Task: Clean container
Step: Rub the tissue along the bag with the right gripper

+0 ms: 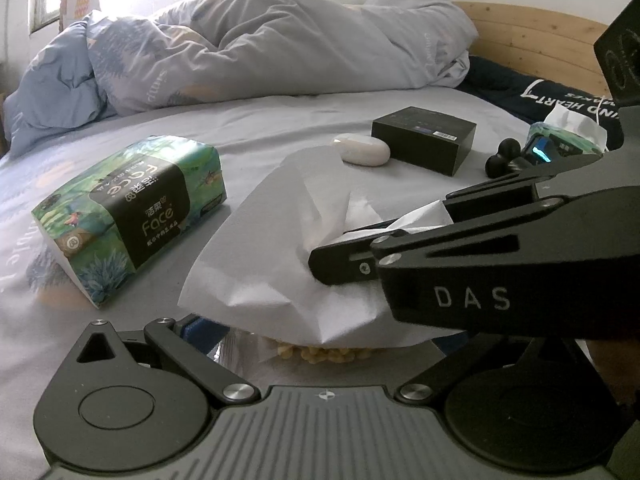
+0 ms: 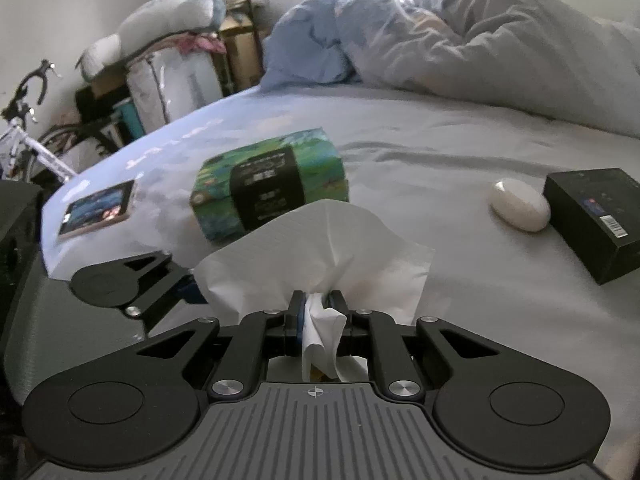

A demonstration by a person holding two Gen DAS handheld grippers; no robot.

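Container [image 1: 320, 350] hidden under tissue [image 2: 320, 256] pinched by right fingers [image 2: 318, 300]; left unclear.

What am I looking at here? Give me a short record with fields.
setting: a bed with a rumpled duvet
right gripper: shut on a white tissue
left gripper: mostly hidden under the tissue; grip unclear
container: something with yellowish bits under the tissue, barely visible
nearby: tissue pack, white oval case, black box
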